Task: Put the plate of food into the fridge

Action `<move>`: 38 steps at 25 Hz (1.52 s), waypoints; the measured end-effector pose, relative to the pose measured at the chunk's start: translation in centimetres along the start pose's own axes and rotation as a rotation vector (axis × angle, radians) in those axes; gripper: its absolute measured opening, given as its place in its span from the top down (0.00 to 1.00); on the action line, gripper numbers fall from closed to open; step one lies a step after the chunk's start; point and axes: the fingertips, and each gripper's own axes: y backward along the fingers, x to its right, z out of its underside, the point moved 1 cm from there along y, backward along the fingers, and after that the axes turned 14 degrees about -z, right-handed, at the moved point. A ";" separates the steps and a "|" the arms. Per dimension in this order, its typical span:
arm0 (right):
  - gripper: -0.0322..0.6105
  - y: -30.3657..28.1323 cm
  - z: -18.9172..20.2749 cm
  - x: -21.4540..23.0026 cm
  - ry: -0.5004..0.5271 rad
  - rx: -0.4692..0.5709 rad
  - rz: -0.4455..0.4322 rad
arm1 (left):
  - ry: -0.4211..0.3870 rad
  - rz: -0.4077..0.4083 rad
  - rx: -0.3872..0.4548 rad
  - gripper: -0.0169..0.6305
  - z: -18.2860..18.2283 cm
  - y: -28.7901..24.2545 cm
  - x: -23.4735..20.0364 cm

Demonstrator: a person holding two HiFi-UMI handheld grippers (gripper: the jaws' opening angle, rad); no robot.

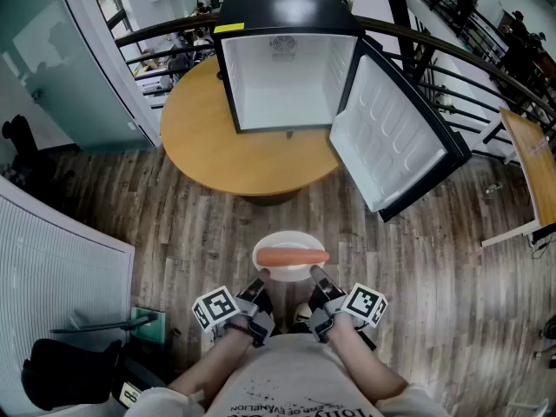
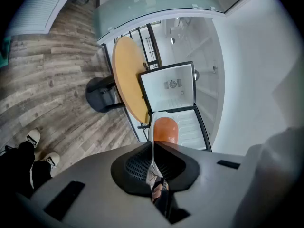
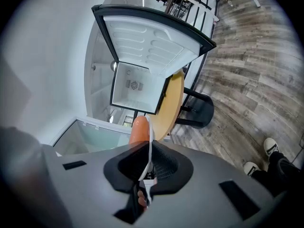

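Observation:
A white plate (image 1: pixel 274 246) carrying an orange sausage (image 1: pixel 292 256) hangs above the wooden floor, close in front of me. My left gripper (image 1: pixel 257 285) is shut on the plate's near left rim and my right gripper (image 1: pixel 320 280) is shut on its near right rim. In the left gripper view the plate's thin edge (image 2: pixel 152 146) runs between the jaws with the sausage (image 2: pixel 165 129) beyond. The right gripper view shows the same edge (image 3: pixel 149 148) and sausage (image 3: pixel 139 129). The small black fridge (image 1: pixel 287 68) stands on the round table, its door (image 1: pixel 393 133) swung open to the right, its white inside bare.
The round wooden table (image 1: pixel 208 137) stands ahead of me on a dark pedestal. A black railing (image 1: pixel 469 59) curves behind it. Another wooden table edge (image 1: pixel 534 168) is at the right. A dark bag (image 1: pixel 69 372) and a white slatted panel (image 1: pixel 52 268) lie at my left.

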 end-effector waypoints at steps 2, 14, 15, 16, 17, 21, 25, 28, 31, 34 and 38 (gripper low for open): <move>0.89 -0.1 0.1 0.0 -0.004 0.002 0.002 | -0.018 0.015 0.003 0.92 -0.3 -0.1 0.0; 0.89 -0.4 0.6 -0.1 -0.013 0.006 0.005 | 0.001 -0.004 0.002 0.92 -0.5 0.4 -0.4; 0.89 -0.3 0.7 0.0 -0.012 0.006 0.008 | 0.000 -0.004 0.002 0.92 -0.5 0.4 -0.4; 0.89 -0.3 0.7 0.0 -0.009 0.005 0.009 | 0.001 -0.004 0.001 0.92 -0.4 0.5 -0.5; 0.89 -0.3 0.8 0.0 -0.008 0.005 0.009 | 0.001 -0.004 0.000 0.92 -0.4 0.5 -0.6; 0.89 -0.5 1.4 -0.1 -0.017 0.010 0.012 | 0.003 -0.003 -0.006 0.92 -0.6 0.8 -1.0; 0.89 -0.8 2.1 -0.3 -0.015 0.014 0.017 | 0.006 -0.002 -0.012 0.92 -1.2 1.2 -1.3; 0.89 -1.3 2.5 -0.4 -0.012 0.021 0.022 | 0.005 -0.002 -0.021 0.92 -1.8 1.4 -1.5; 0.89 -1.6 3.2 -0.4 -0.010 0.037 0.029 | 0.001 -0.001 -0.039 0.92 -2.4 1.7 -1.9; 0.89 -2.1 3.7 -0.4 -0.003 0.055 0.034 | -0.005 0.004 -0.056 0.92 -3.2 1.8 -2.1; 0.89 -2.7 4.5 -0.7 -0.006 0.082 0.033 | -0.022 0.011 -0.074 0.92 -4.2 2.2 -2.3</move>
